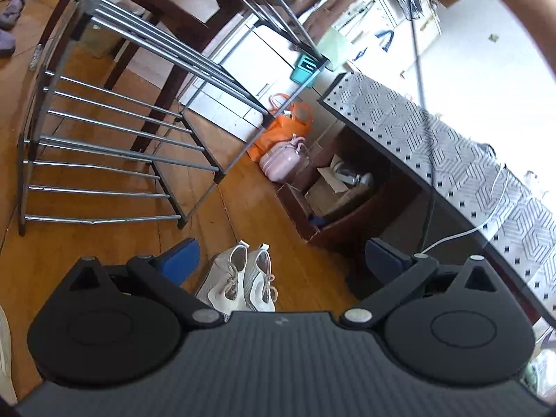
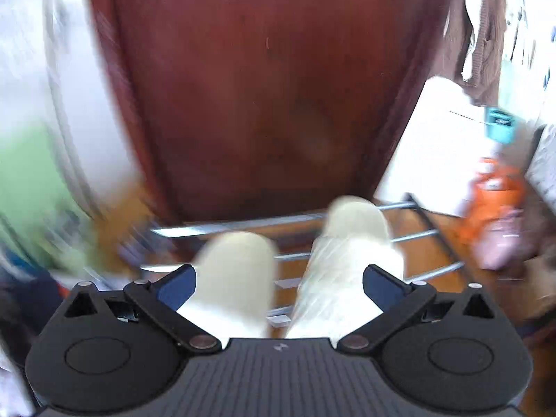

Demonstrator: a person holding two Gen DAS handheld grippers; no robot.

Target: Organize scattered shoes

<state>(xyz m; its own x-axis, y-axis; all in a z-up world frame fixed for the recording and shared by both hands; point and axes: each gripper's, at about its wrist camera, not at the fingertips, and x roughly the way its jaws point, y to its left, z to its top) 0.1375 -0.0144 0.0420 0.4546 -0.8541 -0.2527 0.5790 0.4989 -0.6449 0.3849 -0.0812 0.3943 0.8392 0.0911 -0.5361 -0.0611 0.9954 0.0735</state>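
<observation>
Left wrist view: the left tongs (image 1: 282, 260) are held wide apart above the wooden floor (image 1: 104, 250), with nothing gripped. A pair of grey-and-white sneakers (image 1: 243, 281) is seen on the floor between the blue pads, laces up; the toe ends are cut off by the tongs' body. The metal shoe rack (image 1: 104, 160) is seen to the upper left, its lower rungs bare. An orange bag (image 1: 281, 128) and a pink item (image 1: 283, 161), not identifiable, are noted beyond the rack. Two purple shoes (image 1: 8, 21) are partly cut off at the left frame edge.

Right wrist view: heavily motion-blurred. The right tongs (image 2: 279, 286) are spread to their widest. A pair of cream shoes (image 2: 299, 267) is seen between the pads, over the rungs of the rack (image 2: 417, 236). Whether the pads are touching the shoes cannot be told through the blur; the heel ends are hidden behind the tongs' body. Whether both shoes rest fully on the rungs cannot be told. A dark red-brown panel (image 2: 260, 87) fills the background.
</observation>
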